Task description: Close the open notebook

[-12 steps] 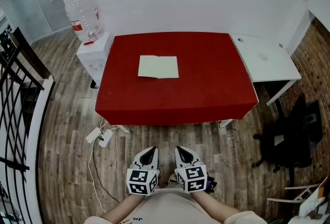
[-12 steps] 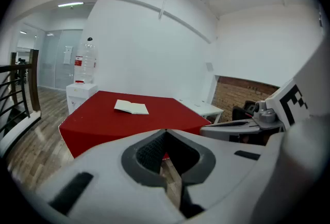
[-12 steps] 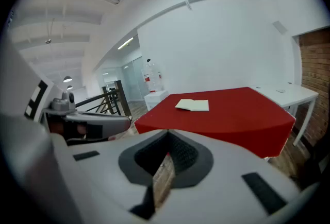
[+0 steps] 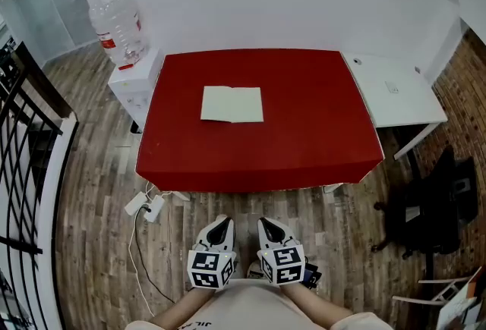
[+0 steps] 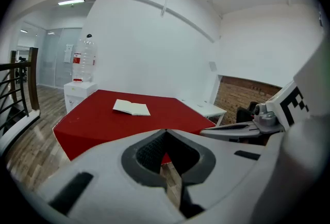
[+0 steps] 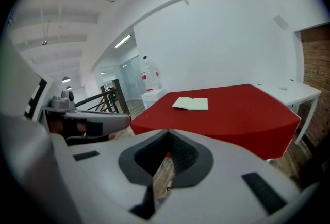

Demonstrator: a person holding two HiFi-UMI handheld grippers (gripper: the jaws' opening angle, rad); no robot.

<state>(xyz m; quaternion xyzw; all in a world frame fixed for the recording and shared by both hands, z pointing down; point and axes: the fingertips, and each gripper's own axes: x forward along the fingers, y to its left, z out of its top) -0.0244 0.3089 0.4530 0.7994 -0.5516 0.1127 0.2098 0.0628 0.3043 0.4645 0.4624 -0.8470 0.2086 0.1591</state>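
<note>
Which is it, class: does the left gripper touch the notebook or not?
Apart. The head view shows the left gripper low by the person's body, with floor and red table between it and the notebook.

An open notebook (image 4: 232,105) lies flat on the red table (image 4: 311,131), left of its middle, while the left gripper (image 4: 220,222) and right gripper (image 4: 269,222) hang side by side, off the table's near edge.
</note>
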